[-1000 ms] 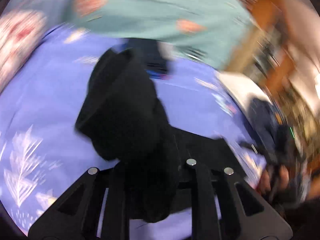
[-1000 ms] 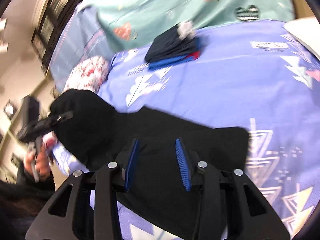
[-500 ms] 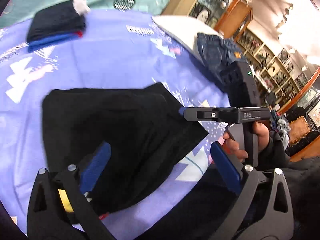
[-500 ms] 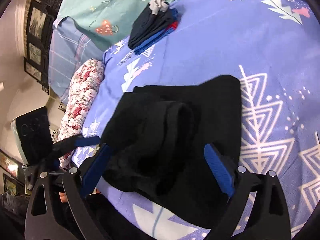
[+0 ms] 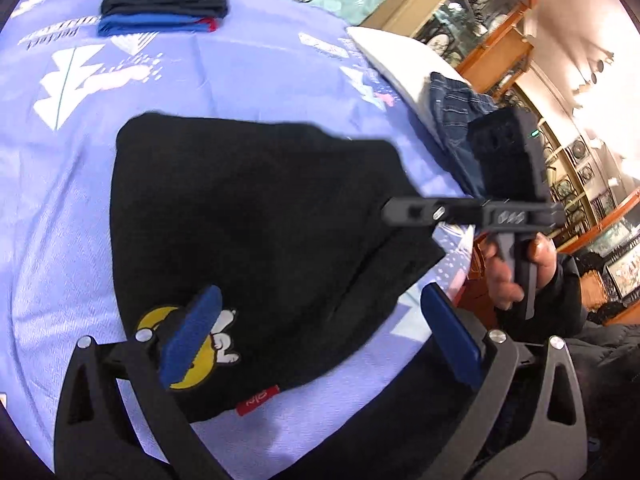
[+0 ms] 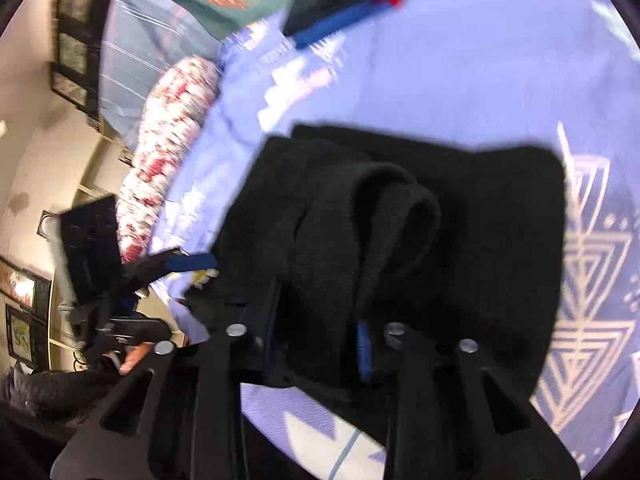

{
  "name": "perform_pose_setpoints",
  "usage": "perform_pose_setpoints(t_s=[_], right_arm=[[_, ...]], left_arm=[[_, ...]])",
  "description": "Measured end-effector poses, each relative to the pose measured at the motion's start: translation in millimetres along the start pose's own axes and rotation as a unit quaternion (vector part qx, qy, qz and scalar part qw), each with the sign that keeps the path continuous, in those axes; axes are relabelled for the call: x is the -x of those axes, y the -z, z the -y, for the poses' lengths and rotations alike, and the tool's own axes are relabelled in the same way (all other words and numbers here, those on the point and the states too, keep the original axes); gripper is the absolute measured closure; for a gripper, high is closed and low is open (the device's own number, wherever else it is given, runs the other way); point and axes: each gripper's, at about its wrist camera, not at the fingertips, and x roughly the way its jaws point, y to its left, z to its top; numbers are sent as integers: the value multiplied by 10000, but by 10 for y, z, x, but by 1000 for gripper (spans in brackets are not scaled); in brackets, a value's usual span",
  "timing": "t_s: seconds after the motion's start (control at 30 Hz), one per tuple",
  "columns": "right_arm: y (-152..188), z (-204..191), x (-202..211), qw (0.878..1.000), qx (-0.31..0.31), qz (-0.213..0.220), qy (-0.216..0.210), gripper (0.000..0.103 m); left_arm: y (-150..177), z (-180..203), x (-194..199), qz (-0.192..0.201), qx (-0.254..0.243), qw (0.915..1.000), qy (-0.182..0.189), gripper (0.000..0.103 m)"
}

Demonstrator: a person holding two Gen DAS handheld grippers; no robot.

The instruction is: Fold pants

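Item, left: my left gripper [image 5: 320,334] stands spread wide, its jaws having just been opening, gripping nothing, blue pads [image 5: 190,338] hovering over the near edge of the black pants [image 5: 256,236], which lie folded on the lavender bedsheet [image 5: 48,208] with a yellow cartoon patch [image 5: 222,346] showing. Item, right: my right gripper [image 6: 316,354], jaws just closing, is clenched on a raised fold of the pants [image 6: 384,232]. Behind lie stacked folded clothes [image 5: 160,0]; a floral pillow [image 6: 168,152] sits far left.
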Motion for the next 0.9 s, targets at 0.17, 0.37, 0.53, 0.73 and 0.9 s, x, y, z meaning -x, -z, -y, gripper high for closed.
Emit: perform_pose_setpoints(t_s=[0.17, 0.37, 0.53, 0.73, 0.9], right_arm=[[-100, -207, 744, 9963, 297, 757, 293, 74], [-34, 582, 331, 9893, -737, -456, 1175, 55], [-83, 381, 671, 9868, -279, 95, 1595, 48], [-324, -245, 766, 9912, 735, 561, 944, 47], [-485, 276, -151, 9847, 16, -712, 1592, 51]], left_arm=[[-105, 282, -62, 45, -565, 9980, 273, 2], [-37, 146, -466, -572, -453, 9969, 308, 2], [66, 203, -183, -332, -618, 9967, 397, 2], [262, 61, -254, -650, -462, 9957, 480, 2], [323, 53, -370, -683, -586, 9951, 400, 2]])
